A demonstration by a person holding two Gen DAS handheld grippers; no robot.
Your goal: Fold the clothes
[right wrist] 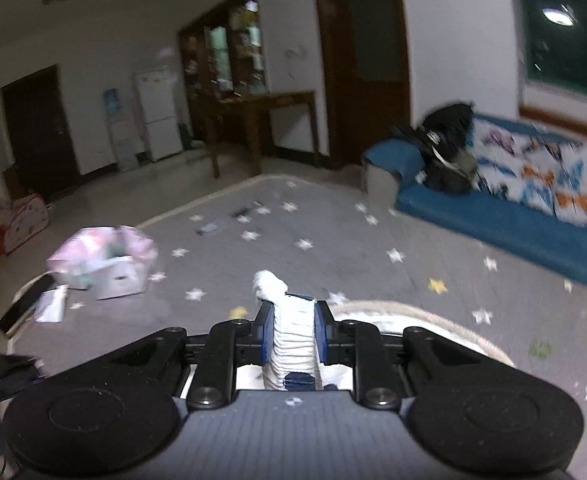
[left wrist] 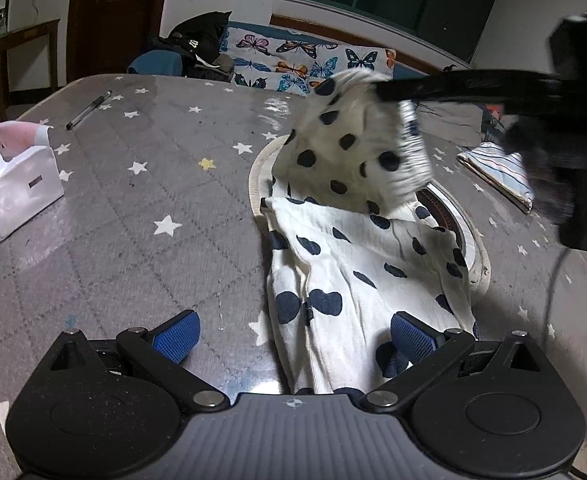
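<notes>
A white garment with dark blue spots (left wrist: pixel 349 248) hangs out of a round woven basket (left wrist: pixel 258 168) on the grey star-patterned mat. My right gripper (left wrist: pixel 397 94) holds its ribbed hem up above the basket, blurred by motion. In the right wrist view the right gripper (right wrist: pixel 293 330) is shut on the garment's white ribbed edge (right wrist: pixel 293 336). My left gripper (left wrist: pixel 293 336) is open low over the mat, its right blue pad (left wrist: pixel 411 336) against the garment's lower end and its left pad (left wrist: pixel 177 336) over bare mat.
A white box with a pink bag (left wrist: pixel 17 184) stands at the mat's left. A pen (left wrist: pixel 88 110) lies at the far left. A folded striped cloth (left wrist: pixel 501 170) lies to the right. A butterfly-print sofa (left wrist: pixel 305 60) with a black bag (left wrist: pixel 201 40) is behind.
</notes>
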